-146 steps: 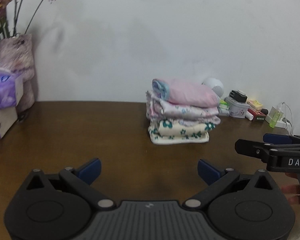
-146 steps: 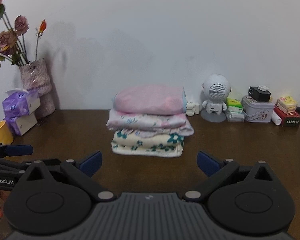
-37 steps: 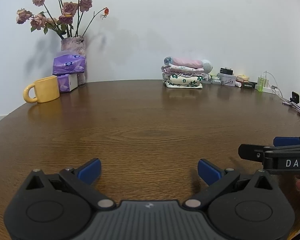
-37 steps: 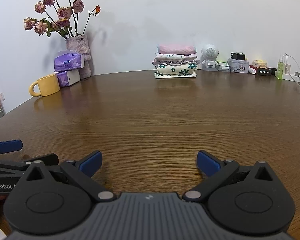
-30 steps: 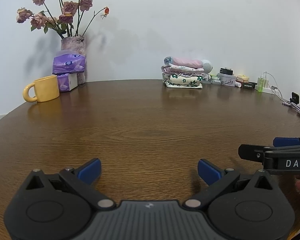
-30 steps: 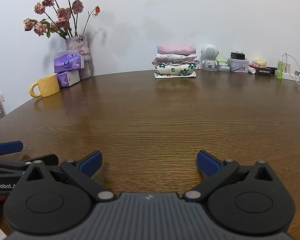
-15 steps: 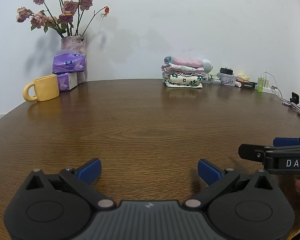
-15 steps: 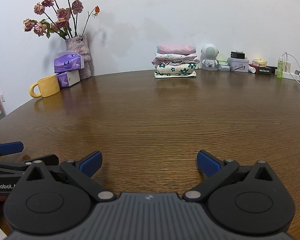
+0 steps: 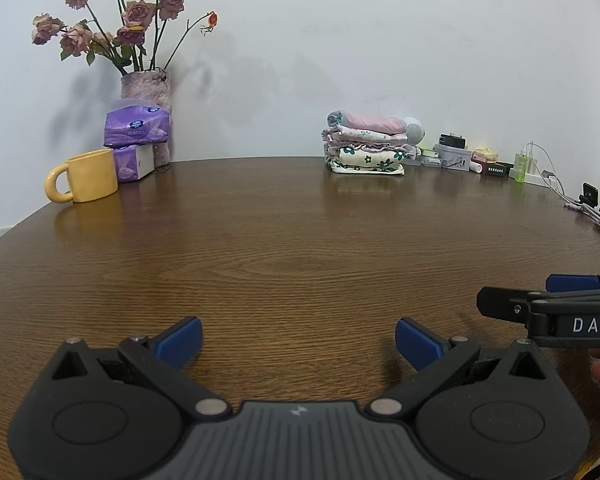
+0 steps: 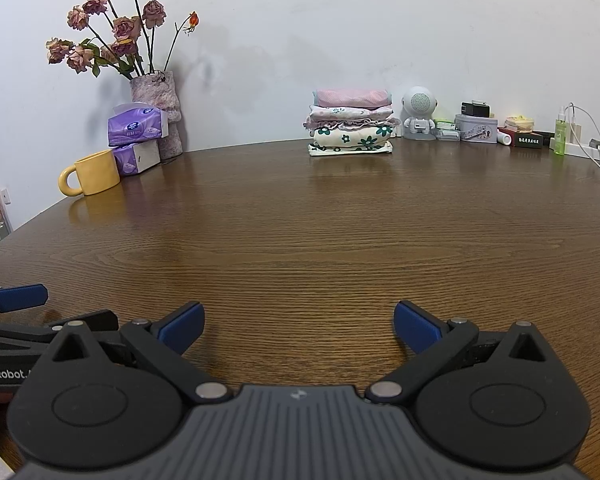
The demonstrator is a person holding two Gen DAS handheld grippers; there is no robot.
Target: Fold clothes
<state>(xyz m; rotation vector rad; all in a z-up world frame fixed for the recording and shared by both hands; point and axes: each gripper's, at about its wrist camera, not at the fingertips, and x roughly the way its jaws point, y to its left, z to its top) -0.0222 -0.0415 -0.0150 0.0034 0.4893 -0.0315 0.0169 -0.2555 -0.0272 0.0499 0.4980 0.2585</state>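
While roses (image 9: 116,20) fill the vase (image 9: 147,92), yellow mug (image 9: 86,176) beside, contents hidden.

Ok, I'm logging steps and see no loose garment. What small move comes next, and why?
Probably hold both tools at rest: the folded stack sits at the table's far edge, and the left tool and right tool are open and empty.

White robot figure (image 9: 413,130) half-hidden behind folded clothes (image 9: 365,149).
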